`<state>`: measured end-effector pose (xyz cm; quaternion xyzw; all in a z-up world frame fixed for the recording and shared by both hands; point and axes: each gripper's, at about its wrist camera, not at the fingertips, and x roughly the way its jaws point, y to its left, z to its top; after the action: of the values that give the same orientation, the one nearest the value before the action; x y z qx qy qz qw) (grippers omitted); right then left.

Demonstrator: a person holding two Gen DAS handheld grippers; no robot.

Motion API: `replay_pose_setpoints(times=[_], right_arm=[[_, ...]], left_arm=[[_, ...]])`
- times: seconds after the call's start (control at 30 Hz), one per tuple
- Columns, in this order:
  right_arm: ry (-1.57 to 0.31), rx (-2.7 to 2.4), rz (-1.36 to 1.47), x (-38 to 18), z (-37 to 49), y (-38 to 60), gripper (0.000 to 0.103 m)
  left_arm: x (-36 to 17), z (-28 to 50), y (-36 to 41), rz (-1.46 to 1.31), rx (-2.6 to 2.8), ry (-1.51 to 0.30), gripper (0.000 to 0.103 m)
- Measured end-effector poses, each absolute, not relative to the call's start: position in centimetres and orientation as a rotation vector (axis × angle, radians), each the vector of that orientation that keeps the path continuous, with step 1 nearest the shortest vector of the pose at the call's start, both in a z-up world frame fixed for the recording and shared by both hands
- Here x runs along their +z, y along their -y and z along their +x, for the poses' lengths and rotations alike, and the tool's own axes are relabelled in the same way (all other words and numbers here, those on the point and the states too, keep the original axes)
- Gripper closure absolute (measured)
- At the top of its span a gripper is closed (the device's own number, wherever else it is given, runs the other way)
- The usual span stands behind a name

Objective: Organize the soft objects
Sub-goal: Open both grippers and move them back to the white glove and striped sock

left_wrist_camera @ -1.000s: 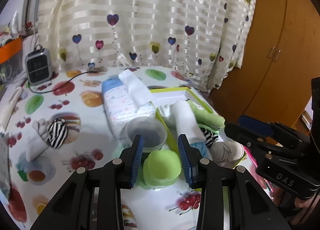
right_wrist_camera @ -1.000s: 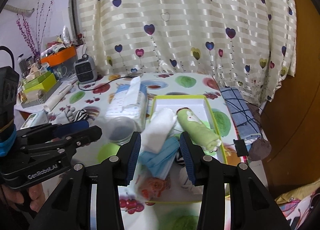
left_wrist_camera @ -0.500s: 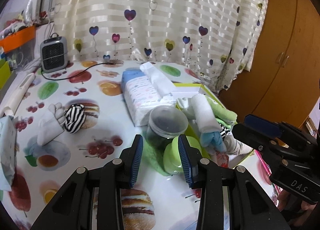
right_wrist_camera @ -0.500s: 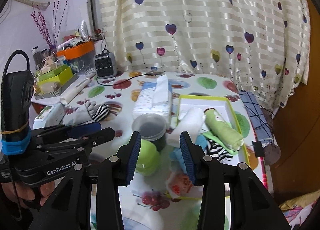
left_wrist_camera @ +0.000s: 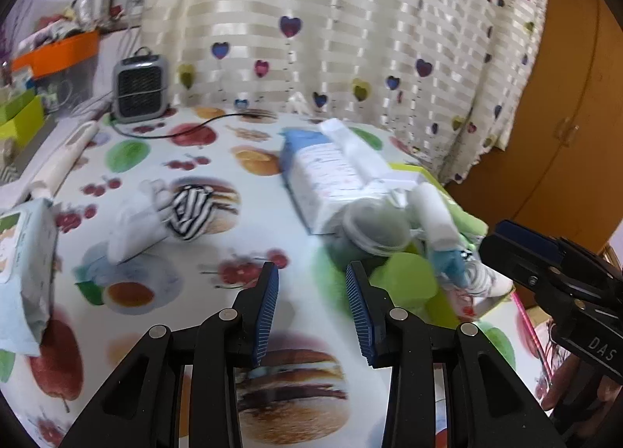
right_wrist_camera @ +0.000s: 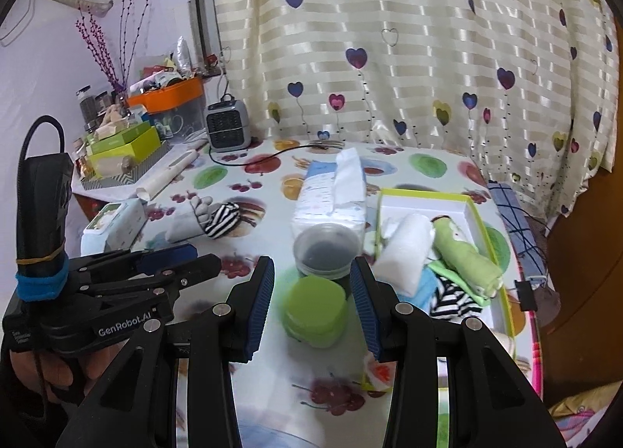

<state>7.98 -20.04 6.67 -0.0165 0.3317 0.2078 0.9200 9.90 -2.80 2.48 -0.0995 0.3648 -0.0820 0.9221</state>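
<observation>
Striped sock (left_wrist_camera: 189, 209) — balled, black-and-white

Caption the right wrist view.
Open right gripper above a green lidded tub; rolled soft cloths fill the yellow-rimmed tray.

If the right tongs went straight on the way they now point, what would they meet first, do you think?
Most likely the green lid, which lies on the table directly between the open right tongs; the clear tub stands just behind it. Depth is hard to judge through the fisheye lens.

Rolled cloths (right_wrist_camera: 463, 253) in tray (right_wrist_camera: 483, 222) — socks (right_wrist_camera: 210, 220) outside.
</observation>
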Motion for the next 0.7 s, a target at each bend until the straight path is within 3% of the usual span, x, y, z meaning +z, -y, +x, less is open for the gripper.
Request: replay_pose_setpoints(times=[0.07,0.1,0.17,0.7], right_arm=[[-0.685,0.443,-0.036,6.6,8.0,19.5,0.057],[-0.686,0.449,-0.036,6.6,8.0,19.3,0.047],[-0.689,0.468,-0.031,6.6,8.2,18.8,0.042],[-0.729,0.543,-0.06,5.5,9.7,14.8,0.042]], left_arm=[[2.4,9.9,2.0,-0.212,-0.153,-0.747,0.068],[2.4,9.8,1.4,-0.217,-0.142,-0.744,0.068],[2.4,9.8,0.6,-0.226,-0.126,-0.74,0.066],[1.3,11.0,-4.9,-0.259,-0.009,-0.735,0.059]])
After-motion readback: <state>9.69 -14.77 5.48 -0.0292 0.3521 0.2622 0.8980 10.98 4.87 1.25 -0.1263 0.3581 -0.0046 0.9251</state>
